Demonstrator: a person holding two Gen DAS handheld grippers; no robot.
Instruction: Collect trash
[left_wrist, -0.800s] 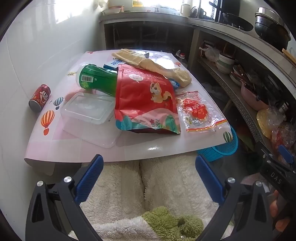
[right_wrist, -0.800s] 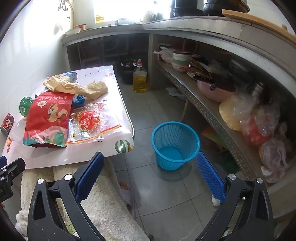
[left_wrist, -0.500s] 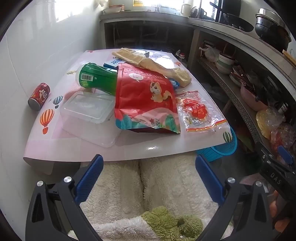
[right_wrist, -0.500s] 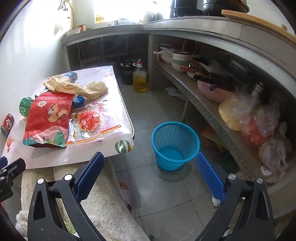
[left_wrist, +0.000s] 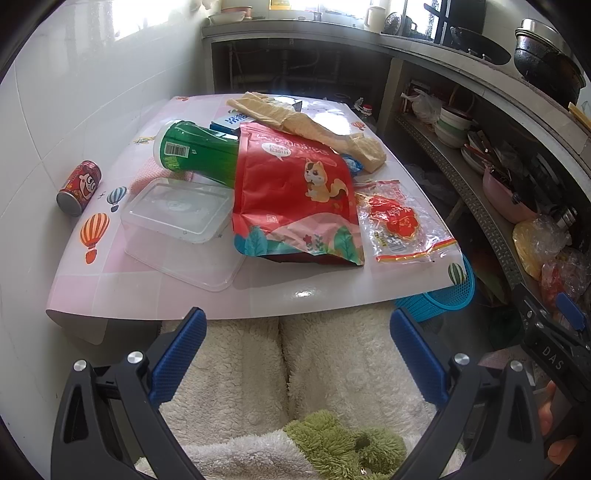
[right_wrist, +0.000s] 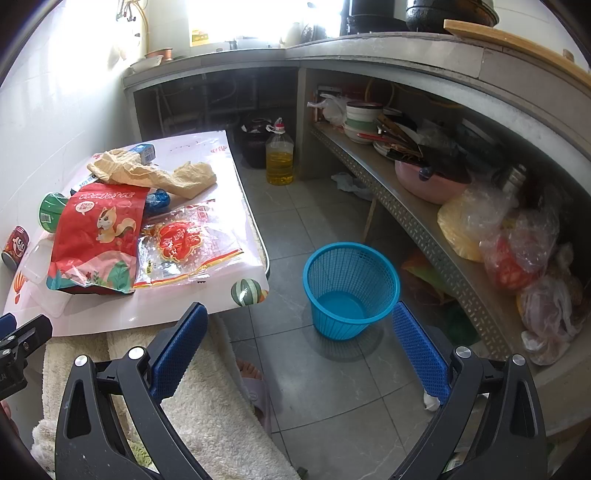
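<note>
Item: trash lying on the pink worktop (left_wrist: 155, 295), awaiting collection.
- Red squirrel bag (left_wrist: 295, 192): sitting mid-pile, overlapping the green canister (left_wrist: 199, 151); likely light, crinkly, slippery; best pinched at a free edge.
- Clear wrapper (left_wrist: 400, 225): lying just beside it, flimsy.
- Clear container (left_wrist: 177, 214): probably stiff, brittle.
- Left gripper (left_wrist: 297, 354) and right gripper (right_wrist: 299, 354): fingers standing wide apart, holding nothing.
- Right view alone is showing the whole blue basket (right_wrist: 351, 288) standing empty on the floor.
</note>
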